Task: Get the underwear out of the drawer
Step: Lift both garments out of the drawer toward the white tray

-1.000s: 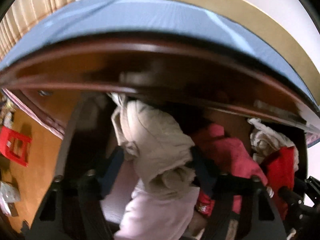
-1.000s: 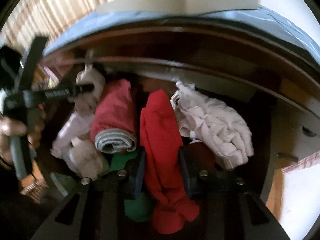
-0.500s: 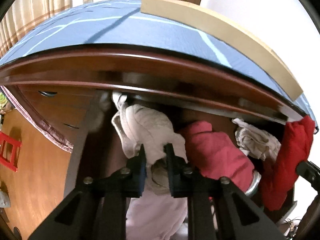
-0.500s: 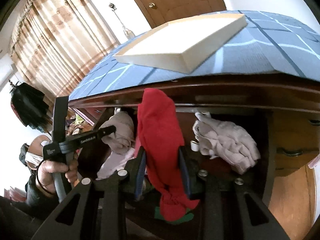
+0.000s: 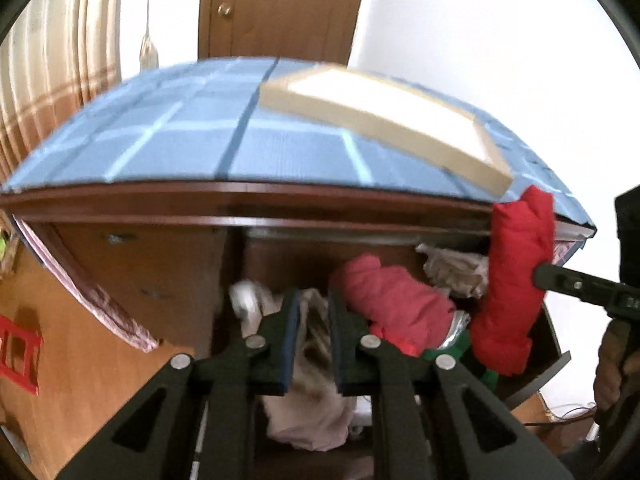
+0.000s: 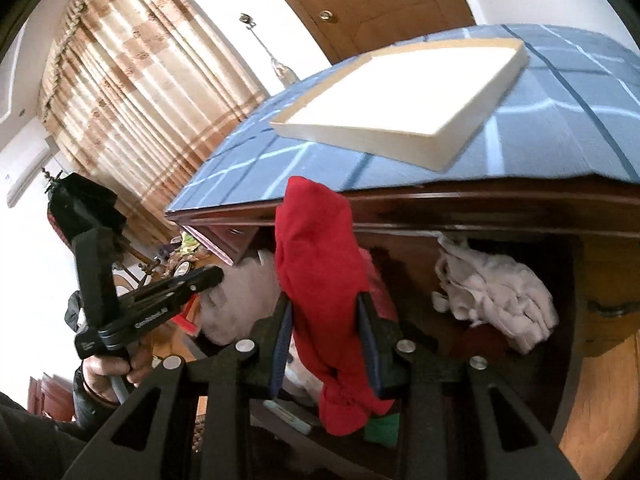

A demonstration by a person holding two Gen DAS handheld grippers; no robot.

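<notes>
Two garments are pinched: red underwear [image 6: 320, 280], centre frame, is clamped mid-length by the right hand-held gripper [image 6: 326, 344], hanging limp, light and soft, so a bunched fold is judged the surest hold. Pale underwear [image 5: 312, 412] is nipped by the left hand-held gripper [image 5: 313, 340], lower centre. Behind, the drawer [image 5: 556, 364] holds more.
</notes>
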